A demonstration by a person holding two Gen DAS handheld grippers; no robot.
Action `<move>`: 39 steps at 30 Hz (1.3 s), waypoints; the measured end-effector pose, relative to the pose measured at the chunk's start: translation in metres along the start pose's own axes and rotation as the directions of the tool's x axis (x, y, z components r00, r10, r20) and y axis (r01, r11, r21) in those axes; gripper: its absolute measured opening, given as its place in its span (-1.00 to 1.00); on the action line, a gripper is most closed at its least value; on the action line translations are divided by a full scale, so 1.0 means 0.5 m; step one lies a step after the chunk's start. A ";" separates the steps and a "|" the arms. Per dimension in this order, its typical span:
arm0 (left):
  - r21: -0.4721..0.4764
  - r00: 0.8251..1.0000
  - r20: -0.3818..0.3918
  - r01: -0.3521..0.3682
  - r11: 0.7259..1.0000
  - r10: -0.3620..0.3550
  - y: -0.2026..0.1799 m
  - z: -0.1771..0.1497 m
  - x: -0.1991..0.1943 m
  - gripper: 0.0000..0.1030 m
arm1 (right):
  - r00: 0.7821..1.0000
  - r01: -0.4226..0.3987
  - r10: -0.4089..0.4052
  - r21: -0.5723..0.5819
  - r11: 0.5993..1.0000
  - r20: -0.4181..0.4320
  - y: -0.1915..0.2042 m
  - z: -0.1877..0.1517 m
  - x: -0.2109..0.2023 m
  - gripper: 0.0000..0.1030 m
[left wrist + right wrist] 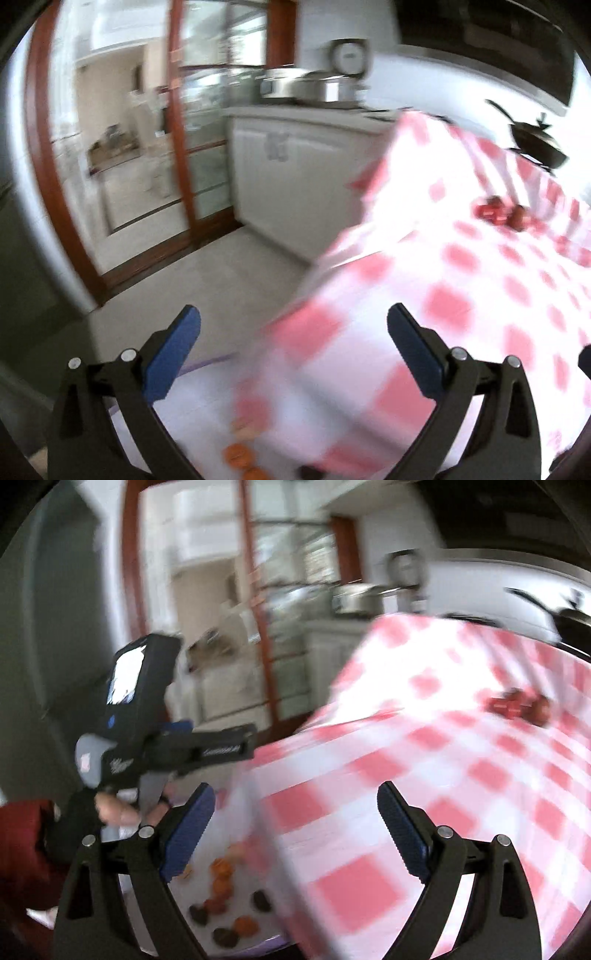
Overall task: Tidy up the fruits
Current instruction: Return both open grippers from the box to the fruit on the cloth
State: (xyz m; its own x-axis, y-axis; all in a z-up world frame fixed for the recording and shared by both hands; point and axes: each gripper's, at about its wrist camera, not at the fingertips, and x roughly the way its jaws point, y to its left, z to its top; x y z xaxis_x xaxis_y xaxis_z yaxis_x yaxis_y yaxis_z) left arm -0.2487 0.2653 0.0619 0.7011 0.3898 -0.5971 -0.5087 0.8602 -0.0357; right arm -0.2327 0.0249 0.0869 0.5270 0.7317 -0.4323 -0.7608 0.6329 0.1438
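Both grippers up over the checked table, jaws wide, nothing held.

Your pink-and-white checked tablecloth (pixel 424 775) fills the right of both blurred views. Your left gripper (pixel 293 325) is spread fully, pads empty; your right gripper (pixel 295 812) is likewise wide apart and empty. From the right wrist, your left hand (pixel 114 808) holds the other gripper at left. Red fruits (pixel 517 707) sit far across the cloth; small orange and dark fruits (pixel 221 886) lie on a white surface (pixel 207 897) below the table edge.
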 end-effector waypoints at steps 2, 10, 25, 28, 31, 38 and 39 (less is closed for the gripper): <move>0.042 0.998 -0.007 0.058 0.997 -0.058 -0.078 0.029 0.025 0.97 | 0.994 0.103 -0.105 0.093 0.990 0.014 -0.076 0.016 -0.008 0.69; 0.195 0.977 -0.139 0.189 0.962 -0.164 -0.358 0.080 0.197 0.97 | 0.935 0.352 -0.348 0.344 0.871 -0.075 -0.335 0.031 0.018 0.69; 0.126 0.913 -0.258 0.356 0.926 -0.316 -0.484 0.139 0.364 0.97 | 0.872 0.479 -0.447 0.541 0.692 -0.201 -0.614 0.027 0.099 0.69; 0.106 0.908 -0.251 0.371 0.923 -0.336 -0.476 0.139 0.364 0.97 | 0.864 0.492 -0.454 0.550 0.675 -0.216 -0.646 0.034 0.129 0.69; 0.094 0.903 -0.246 0.385 0.918 -0.353 -0.472 0.138 0.364 0.97 | 0.864 0.491 -0.454 0.568 0.661 -0.219 -0.677 0.042 0.154 0.69; 0.076 0.891 -0.269 0.398 0.914 -0.366 -0.470 0.136 0.371 0.97 | 0.871 0.474 -0.443 0.594 0.650 -0.211 -0.733 0.095 0.230 0.69; 0.073 0.891 -0.268 0.399 0.914 -0.367 -0.469 0.136 0.371 0.97 | 0.876 0.465 -0.436 0.600 0.651 -0.207 -0.736 0.101 0.240 0.69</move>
State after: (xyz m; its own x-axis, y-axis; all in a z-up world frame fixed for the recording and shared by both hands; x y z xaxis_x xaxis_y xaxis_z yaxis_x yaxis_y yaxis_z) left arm 0.0350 0.1582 0.0140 0.6775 -0.0566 -0.7334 -0.1487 0.9659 -0.2119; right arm 0.1294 -0.1075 0.0269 0.7145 0.3129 -0.6257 -0.0228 0.9043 0.4263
